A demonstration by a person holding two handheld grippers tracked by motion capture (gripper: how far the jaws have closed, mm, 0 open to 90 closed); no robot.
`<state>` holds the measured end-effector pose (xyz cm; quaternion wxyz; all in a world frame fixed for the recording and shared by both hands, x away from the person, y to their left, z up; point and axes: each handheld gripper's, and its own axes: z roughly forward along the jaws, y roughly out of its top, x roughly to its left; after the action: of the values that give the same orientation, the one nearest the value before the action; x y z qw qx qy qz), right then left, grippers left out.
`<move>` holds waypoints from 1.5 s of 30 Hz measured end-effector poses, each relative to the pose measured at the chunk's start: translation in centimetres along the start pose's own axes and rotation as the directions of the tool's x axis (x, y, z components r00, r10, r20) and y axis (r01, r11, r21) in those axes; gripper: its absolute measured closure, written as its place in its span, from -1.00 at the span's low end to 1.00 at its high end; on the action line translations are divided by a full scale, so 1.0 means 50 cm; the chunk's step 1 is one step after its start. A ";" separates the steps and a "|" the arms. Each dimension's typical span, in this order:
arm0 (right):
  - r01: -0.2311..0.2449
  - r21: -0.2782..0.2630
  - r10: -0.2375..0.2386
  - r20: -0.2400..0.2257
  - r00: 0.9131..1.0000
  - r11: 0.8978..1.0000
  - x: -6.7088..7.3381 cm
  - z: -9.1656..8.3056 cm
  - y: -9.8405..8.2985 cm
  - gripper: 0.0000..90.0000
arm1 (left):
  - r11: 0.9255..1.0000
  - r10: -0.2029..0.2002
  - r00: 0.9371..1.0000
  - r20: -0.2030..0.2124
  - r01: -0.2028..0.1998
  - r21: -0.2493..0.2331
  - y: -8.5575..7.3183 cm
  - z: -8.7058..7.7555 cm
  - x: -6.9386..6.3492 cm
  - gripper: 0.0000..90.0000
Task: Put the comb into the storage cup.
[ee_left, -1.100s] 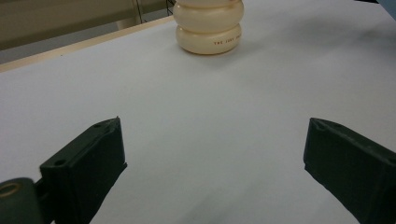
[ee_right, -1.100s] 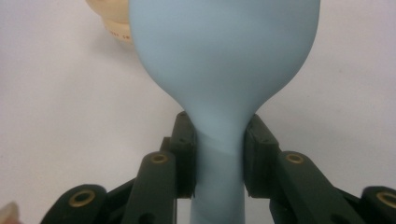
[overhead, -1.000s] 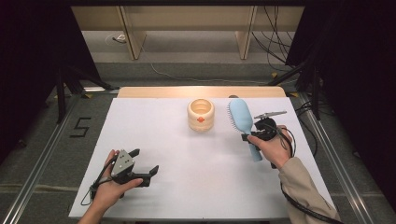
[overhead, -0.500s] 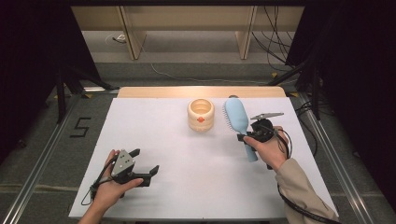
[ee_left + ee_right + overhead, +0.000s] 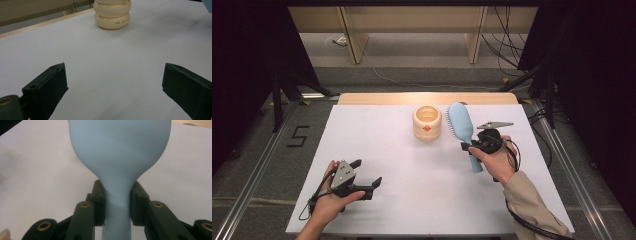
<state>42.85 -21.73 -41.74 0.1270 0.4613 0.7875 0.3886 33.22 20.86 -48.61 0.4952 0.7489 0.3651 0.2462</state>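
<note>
While clamped in the right tongs (image 5: pixel 468 146), light blue hairbrush (image 5: pixel 463 131) held at the narrow neck where handle widens into paddle. Smooth matte plastic back seen in right gripper view (image 5: pixel 120 152); oval head, rounded edges, pale bristles along left edge in high view. Handle end pointing toward the person, head pointing away, toward far edge of counter (image 5: pixel 412 210). Cannot tell whether brush rests on surface or is lifted slightly.

Black pads pressing neck from both sides, one each side, contact flush; handle running down between linkage arms with brass-coloured pivots. Grey three-cornered plate on top of right tongs, just right of brush head in high view.

Cream container (image 5: pixel 427 123) standing upright just left of brush head, near but apart. Squat round form, stacked bulging rings, glossy finish; small orange mark on front, small dark lettering on lower ring in left gripper view (image 5: pixel 112 15). Open top; inside looks bare from above, bottom not clearly seen.

Left tongs (image 5: pixel 367 172) spread wide apart, nothing between them, low over counter near its front left, well apart from brush and container. Blunt black blocky tips, matte.

Counter: flat white sheet-like surface, light wood strip along far edge.
</note>
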 end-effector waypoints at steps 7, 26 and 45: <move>0.011 -0.009 -0.011 -0.011 1.000 1.000 0.013 0.004 0.000 0.56 | 1.000 0.001 1.000 0.000 -0.001 0.000 0.000 0.000 -0.001 -0.88; 0.032 -0.034 -0.035 -0.069 0.997 0.999 0.051 0.020 -0.003 0.56 | 1.000 0.000 1.000 -0.001 0.000 -0.003 -0.001 0.000 0.001 -0.87; 0.048 -0.066 -0.054 -0.095 0.994 0.997 0.072 0.020 -0.003 0.56 | 1.000 -0.002 1.000 -0.004 0.002 -0.006 0.000 0.000 0.001 -0.85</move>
<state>41.36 -18.29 -41.96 0.1130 0.4173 0.7916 0.4318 33.22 20.90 -48.60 0.4971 0.7466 0.3660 0.2482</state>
